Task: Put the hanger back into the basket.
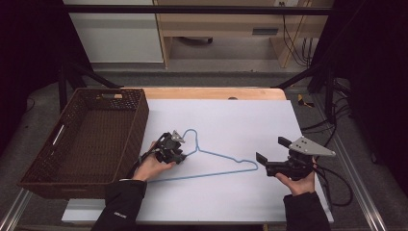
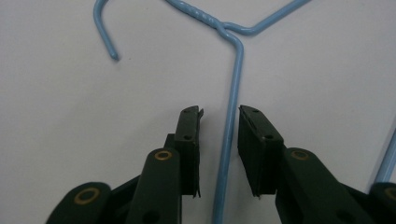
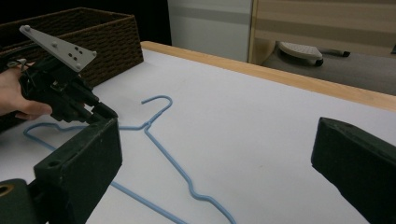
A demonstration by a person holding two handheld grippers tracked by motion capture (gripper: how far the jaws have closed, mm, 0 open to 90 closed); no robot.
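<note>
At centre frame of the high view, the blue wire hanger (image 1: 211,161) lies flat on the white table (image 1: 240,120), left gripper (image 1: 179,150) low over its shoulder wire beside the basket (image 1: 91,139). The left gripper view gives what that angle hides: the wire (image 2: 231,126) runs between the pads (image 2: 189,140) with a sliver of daylight each side, jaws not yet pinching. Best squeeze squarely, then lift level. At the right, the right gripper (image 1: 272,154) hovers wide open, holding nothing.
</note>
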